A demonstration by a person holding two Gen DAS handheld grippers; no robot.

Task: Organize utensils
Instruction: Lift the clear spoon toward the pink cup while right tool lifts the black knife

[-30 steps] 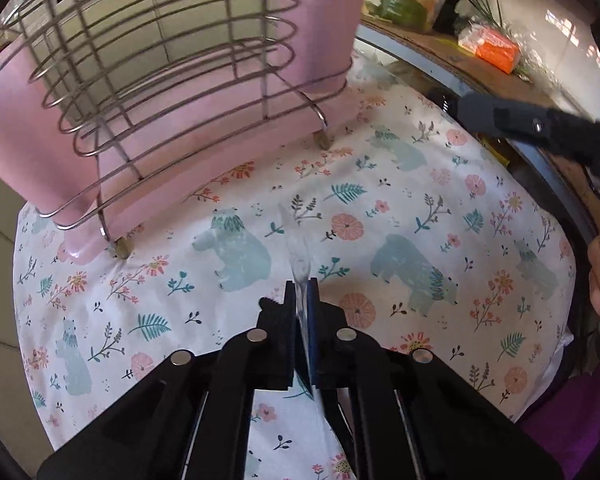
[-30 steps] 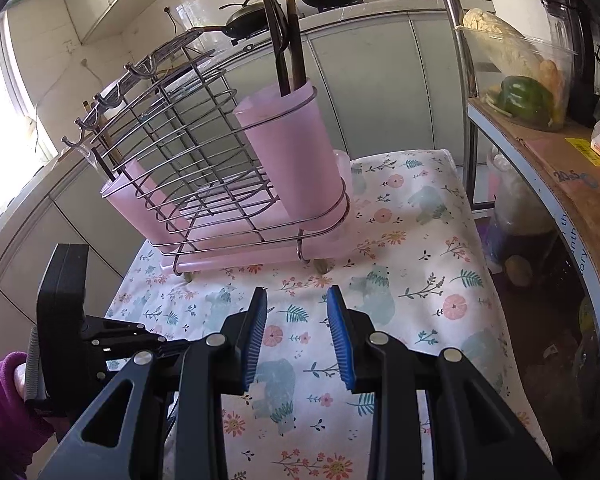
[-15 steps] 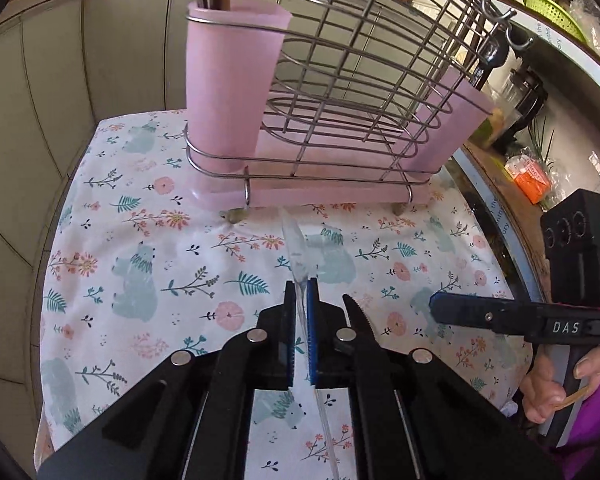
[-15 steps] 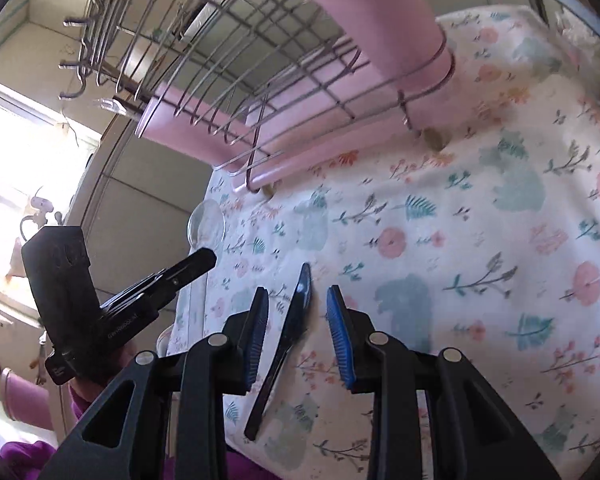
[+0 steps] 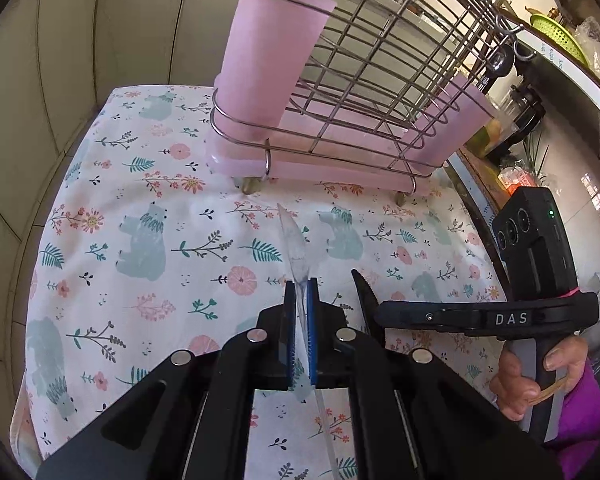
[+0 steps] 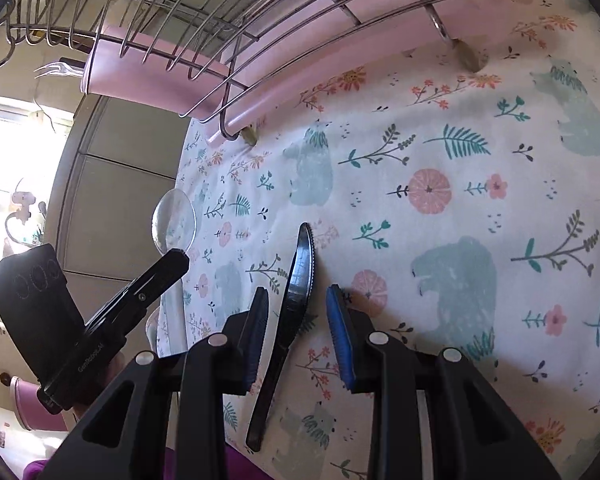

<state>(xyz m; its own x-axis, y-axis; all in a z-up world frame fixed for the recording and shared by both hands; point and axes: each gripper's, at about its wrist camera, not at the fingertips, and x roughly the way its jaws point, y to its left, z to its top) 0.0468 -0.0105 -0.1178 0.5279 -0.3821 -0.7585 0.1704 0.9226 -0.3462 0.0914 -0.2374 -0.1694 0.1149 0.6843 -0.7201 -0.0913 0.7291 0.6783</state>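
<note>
My left gripper is shut on a clear plastic spoon, held above the cloth and seen edge-on. In the right wrist view its round bowl sticks out past the left gripper. A black plastic knife lies flat on the cloth. My right gripper stands open astride its blade, pads apart from it. In the left wrist view the knife lies just beyond the right gripper. A pink cup with chopsticks stands in the rack's left end.
The wire rack on a pink tray fills the back of the floral tablecloth. Its other pink holder has a clear fork sticking out. A shelf with a green basket runs along the right.
My right gripper has dropped toward the cloth and now straddles the black knife. My left gripper has rolled and moved with the clear spoon still in it; the rack now stands upright in its view.
</note>
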